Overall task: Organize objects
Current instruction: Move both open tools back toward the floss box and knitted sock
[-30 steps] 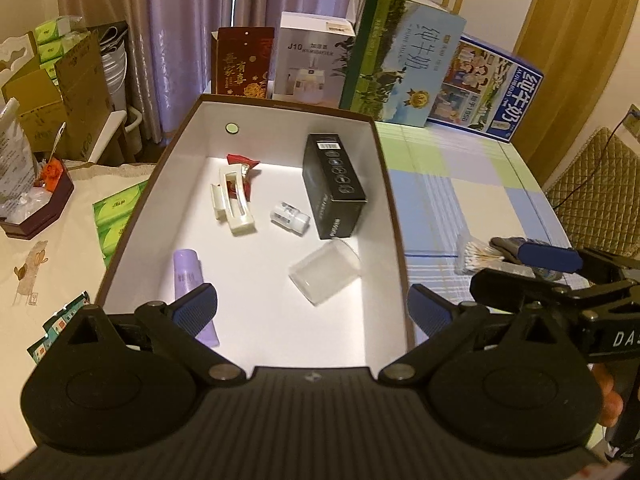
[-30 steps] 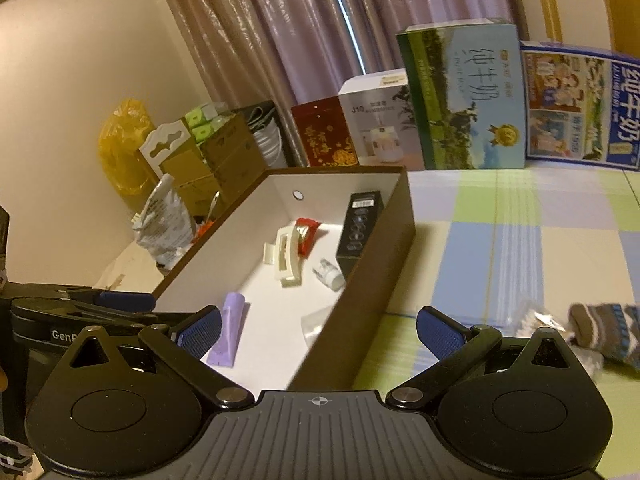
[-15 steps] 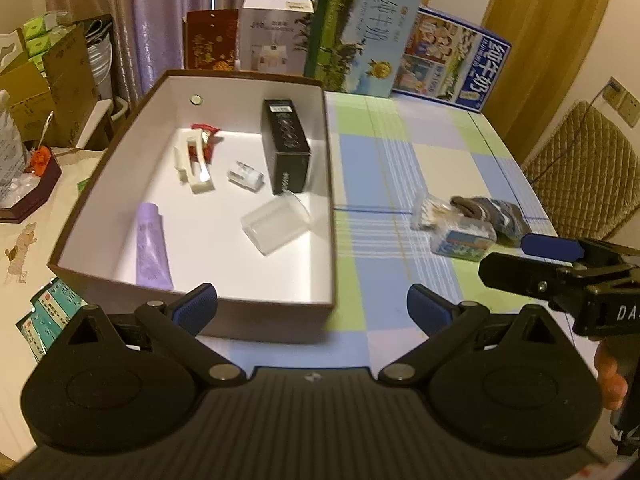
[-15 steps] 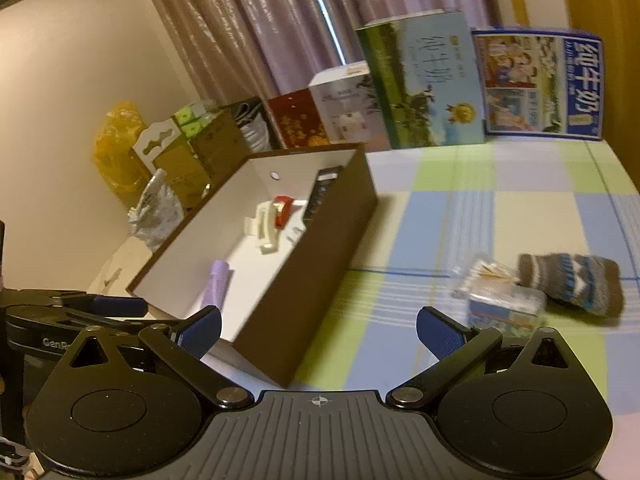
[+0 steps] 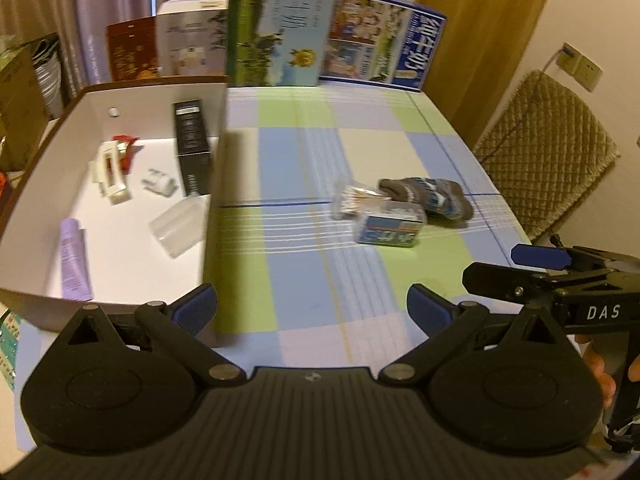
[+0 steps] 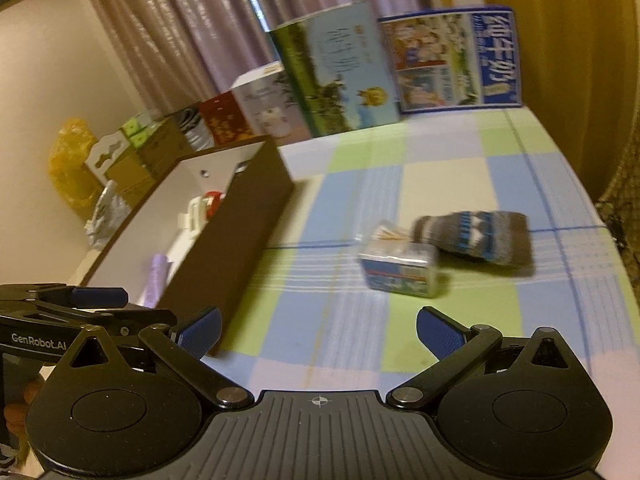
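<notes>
the brown box (image 5: 218, 128) sits at the left with a purple tube (image 5: 74, 256) inside. left gripper (image 5: 312, 310) and right gripper (image 6: 318, 330) hover empty, fingers spread. further right, a cotton swab pack (image 5: 390, 230) touches a striped sock (image 5: 434, 196).

Take the open box (image 5: 216, 128) as your landmark. Inside it, the tube (image 5: 73, 258) lies nearest you, the clear cup (image 5: 178, 227) by its right wall, the tall carton (image 5: 192, 146) farther back along that wall, the clip (image 5: 109, 172) to the carton's left. Right of the box, on the tablecloth (image 5: 304, 152), the small pack (image 5: 390, 227), cotton swabs (image 5: 356, 197) and sock (image 5: 430, 196) cluster together. Behind the box, cartons (image 5: 280, 26) stand upright.
</notes>
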Tool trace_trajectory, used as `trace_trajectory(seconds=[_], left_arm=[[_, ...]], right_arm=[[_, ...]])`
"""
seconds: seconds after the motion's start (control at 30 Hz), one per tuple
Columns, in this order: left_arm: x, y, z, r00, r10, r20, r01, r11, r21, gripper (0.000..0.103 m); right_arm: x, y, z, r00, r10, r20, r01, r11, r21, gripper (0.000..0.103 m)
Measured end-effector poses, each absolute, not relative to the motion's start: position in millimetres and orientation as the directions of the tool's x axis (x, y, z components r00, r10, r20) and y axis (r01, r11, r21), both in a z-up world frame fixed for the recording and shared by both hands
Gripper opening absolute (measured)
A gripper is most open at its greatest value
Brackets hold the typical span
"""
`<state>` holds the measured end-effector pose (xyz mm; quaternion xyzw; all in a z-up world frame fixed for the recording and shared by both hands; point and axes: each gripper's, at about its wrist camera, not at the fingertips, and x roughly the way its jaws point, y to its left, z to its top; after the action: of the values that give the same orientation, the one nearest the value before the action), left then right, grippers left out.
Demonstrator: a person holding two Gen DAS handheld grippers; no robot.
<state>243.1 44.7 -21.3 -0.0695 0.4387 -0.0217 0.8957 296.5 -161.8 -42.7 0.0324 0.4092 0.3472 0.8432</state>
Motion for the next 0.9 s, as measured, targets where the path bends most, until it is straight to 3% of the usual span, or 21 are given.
trace_trajectory(seconds=[0.9], left_arm=[[316.9, -34.4, -75.9, 0.546, -0.121, -0.829, 0.01, 0.99, -0.138, 0.1]], right_arm=[[352.1, -245.7, -71.1, 0.498, 0.484, -0.719, -0.436, 0.857, 0.274, 0.101]])
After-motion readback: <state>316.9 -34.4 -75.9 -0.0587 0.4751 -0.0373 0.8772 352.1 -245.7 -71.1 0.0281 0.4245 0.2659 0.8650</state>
